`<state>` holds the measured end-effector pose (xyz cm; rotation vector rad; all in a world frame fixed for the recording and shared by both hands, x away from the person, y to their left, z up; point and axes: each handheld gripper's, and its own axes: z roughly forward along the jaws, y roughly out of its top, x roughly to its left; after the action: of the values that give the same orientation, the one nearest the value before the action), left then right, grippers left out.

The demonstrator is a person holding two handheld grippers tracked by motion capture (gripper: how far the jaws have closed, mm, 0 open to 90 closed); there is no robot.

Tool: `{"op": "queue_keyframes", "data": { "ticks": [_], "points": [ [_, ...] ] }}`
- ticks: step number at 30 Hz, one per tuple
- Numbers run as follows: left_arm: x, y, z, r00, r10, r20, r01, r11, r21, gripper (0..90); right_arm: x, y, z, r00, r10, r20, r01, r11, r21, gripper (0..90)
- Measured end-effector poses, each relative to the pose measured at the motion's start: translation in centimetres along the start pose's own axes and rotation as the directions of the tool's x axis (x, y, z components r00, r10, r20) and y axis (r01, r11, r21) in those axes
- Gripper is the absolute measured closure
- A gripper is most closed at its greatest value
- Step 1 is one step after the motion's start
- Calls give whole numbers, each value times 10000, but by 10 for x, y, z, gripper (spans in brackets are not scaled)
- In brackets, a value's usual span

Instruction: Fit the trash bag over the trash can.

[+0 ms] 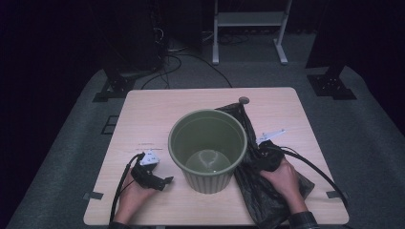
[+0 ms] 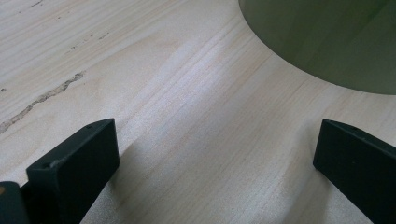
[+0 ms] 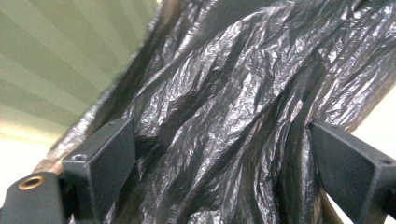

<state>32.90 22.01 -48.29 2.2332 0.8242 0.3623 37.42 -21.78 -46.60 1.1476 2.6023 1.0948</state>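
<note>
An olive-green plastic bin (image 1: 207,148) stands upright and empty in the middle of the wooden table (image 1: 153,109). A crumpled black plastic bag (image 1: 270,195) lies flat on the table to its right, reaching past the bin's far side. My right gripper (image 1: 257,153) rests on the bag beside the bin. In the right gripper view it (image 3: 222,135) is open, its jaws astride folds of the bag (image 3: 233,107), with the bin's ribbed wall (image 3: 60,60) at left. My left gripper (image 1: 166,180) lies low on the table left of the bin, open (image 2: 217,135) over bare wood, the bin's base (image 2: 327,37) ahead.
A small round cap (image 1: 244,100) sits near the table's far edge. Tape marks (image 1: 94,195) show at the front corners. Beyond the table are a white frame stand (image 1: 250,24), black stand feet (image 1: 112,88) and cables on grey carpet.
</note>
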Motion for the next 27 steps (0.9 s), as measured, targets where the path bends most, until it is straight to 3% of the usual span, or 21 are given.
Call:
{"op": "queue_keyframes", "data": {
  "ticks": [6, 8, 16, 23, 27],
  "points": [
    [0, 0, 0, 10000, 10, 8, -10, 10000, -1, 0, 8, 6, 8, 9999, -127, -100, 127, 9999, 73, 92],
    [0, 0, 0, 10000, 12, 16, -12, 10000, -3, 0, 9, 7, 10, 9995, -21, -330, 18, 9999, -115, 93],
    [0, 0, 0, 10000, 14, 21, -14, 10000, -2, 0, 14, 4, 18, 9996, -116, -264, 112, 9998, -155, 96],
    [0, 0, 0, 10000, 14, 19, -14, 10000, -4, 0, 23, -1, 20, 9968, -651, 461, 666, 9973, -313, 119],
    [0, 0, 0, 10000, 15, 19, -15, 10000, -4, 0, 29, -4, 22, 9907, -957, 965, 999, 9942, -402, 137]
  ]
}}
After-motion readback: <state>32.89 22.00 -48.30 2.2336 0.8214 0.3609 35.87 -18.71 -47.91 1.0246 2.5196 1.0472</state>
